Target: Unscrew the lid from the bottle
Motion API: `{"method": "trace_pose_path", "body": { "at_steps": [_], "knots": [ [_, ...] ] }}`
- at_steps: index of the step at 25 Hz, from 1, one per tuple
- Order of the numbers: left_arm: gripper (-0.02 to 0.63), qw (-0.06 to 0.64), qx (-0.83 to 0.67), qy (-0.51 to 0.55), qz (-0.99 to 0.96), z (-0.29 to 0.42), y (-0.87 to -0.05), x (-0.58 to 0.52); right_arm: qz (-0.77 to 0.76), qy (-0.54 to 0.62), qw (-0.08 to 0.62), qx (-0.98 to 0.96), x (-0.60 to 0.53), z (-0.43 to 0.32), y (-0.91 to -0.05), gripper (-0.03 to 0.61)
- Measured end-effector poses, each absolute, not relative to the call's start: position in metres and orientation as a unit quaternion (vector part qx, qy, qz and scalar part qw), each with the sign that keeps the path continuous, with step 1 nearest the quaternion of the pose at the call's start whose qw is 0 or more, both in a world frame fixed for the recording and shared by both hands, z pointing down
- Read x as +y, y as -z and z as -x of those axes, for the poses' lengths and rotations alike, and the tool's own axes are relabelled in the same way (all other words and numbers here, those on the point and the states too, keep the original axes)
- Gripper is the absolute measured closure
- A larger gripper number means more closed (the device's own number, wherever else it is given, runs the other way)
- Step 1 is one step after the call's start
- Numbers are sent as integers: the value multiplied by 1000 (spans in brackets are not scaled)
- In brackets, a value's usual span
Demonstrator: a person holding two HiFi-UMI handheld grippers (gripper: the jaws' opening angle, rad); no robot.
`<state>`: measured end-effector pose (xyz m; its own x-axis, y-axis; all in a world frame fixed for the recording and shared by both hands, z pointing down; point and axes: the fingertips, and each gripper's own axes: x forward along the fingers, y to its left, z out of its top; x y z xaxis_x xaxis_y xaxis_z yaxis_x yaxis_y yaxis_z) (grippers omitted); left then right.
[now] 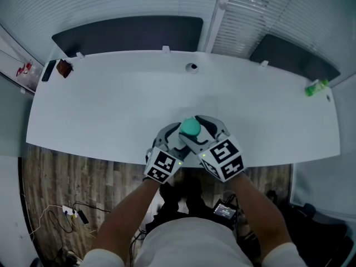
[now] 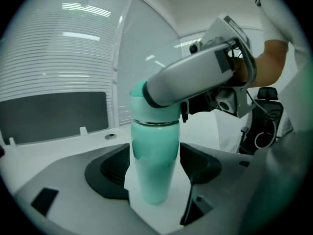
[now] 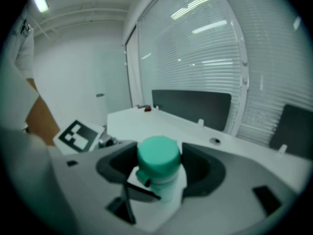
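Observation:
A mint-green bottle with a teal lid stands upright near the front edge of the white table. In the left gripper view, my left gripper is shut on the bottle's body, one dark pad against each side. My right gripper comes from the right and is shut on the lid. Its grey jaw hides most of the lid in the left gripper view. In the head view both grippers, left and right, crowd the bottle and hide its body.
A small green object lies at the table's far right corner. A dark red item and a black bar lie at the far left. A cable grommet sits at the back. Dark screens line the rear edge.

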<state>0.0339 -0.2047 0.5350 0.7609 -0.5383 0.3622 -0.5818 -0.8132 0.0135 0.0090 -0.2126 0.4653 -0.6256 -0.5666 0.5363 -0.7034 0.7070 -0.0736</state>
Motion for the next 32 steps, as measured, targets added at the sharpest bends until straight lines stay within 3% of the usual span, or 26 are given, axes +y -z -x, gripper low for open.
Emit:
{"method": "trace_pose_path", "body": {
  "at_steps": [8,22,32],
  "knots": [
    [295,93,-357,-180,-912,-36,-543,-214,-408,-128,236,-873,-214,-6,-465,284],
    [295,48,-89,-222,-970,-44,-546,-202,-295,-105,246,-917,-209,-5,-465,284],
    [295,71,-317,-177,-929,-32,-541,-204,-395,-101,231,-883,-210,-6,-462,284]
  ]
}}
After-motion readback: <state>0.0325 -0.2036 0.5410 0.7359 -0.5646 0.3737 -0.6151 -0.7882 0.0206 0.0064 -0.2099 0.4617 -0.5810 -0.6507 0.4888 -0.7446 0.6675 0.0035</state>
